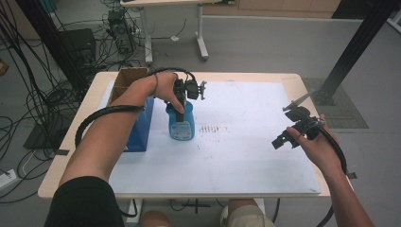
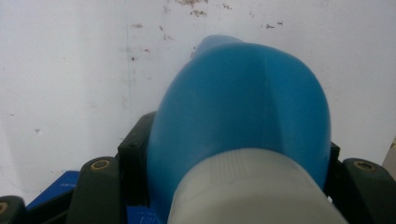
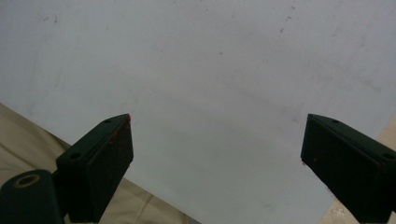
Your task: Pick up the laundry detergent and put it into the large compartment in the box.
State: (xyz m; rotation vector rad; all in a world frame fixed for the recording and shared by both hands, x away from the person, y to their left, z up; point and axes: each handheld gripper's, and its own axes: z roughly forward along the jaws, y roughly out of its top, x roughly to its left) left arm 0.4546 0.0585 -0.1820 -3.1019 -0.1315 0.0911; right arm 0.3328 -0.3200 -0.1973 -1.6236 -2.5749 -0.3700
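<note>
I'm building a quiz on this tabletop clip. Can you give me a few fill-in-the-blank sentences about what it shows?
1. The left gripper is shut on the neck of a ____ bottle.
2. The right gripper has its jaws ____ with nothing between them.
3. The bottle stands ____ on the white board.
4. The blue box lies on the bottle's ____ side in the high view.

Missing words: blue; open; upright; left

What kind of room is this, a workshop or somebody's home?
Most likely a lab or workshop: a table under a white sheet, tangled cables on the grey floor, electronic equipment behind, and a black frame post beside the table.
</note>
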